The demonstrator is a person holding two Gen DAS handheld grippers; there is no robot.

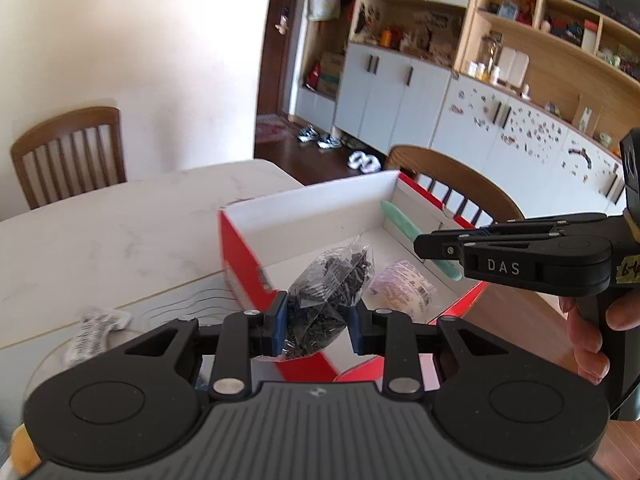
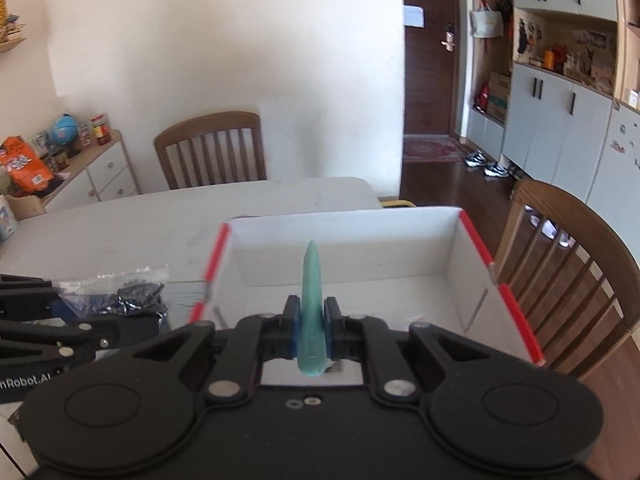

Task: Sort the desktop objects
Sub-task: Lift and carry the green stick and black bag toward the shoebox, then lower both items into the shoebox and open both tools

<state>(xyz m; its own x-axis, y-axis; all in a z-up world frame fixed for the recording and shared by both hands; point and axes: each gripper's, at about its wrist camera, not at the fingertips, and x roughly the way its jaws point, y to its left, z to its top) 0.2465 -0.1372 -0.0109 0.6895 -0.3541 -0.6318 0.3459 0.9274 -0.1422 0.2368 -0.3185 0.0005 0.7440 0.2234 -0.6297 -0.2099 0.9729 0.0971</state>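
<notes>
A red cardboard box (image 2: pixel 496 280) with a white inside sits open-topped on a pale table (image 1: pixel 100 232), and everything here is placed relative to that box. The left gripper (image 1: pixel 316 328) is clamped on a clear plastic bag of small black parts (image 1: pixel 328 292), which hangs at the box's near left corner, partly over the rim. The right gripper (image 2: pixel 311 332) is closed tight on a slim mint-green tool (image 2: pixel 313 300); the tool's long axis runs straight ahead along the fingers, its pointed tip aimed at the box's far wall, over the open interior. Inside the box lies a small pinkish packet (image 1: pixel 404 284) on the floor. Outside the box, to its left on the table, lies a crumpled white wrapper (image 1: pixel 96 328). Both held things lie at or over the box; the right hand's tool looks further in, so a release there would likely drop it inside, while the bag seems to need carrying further past the rim first.
</notes>
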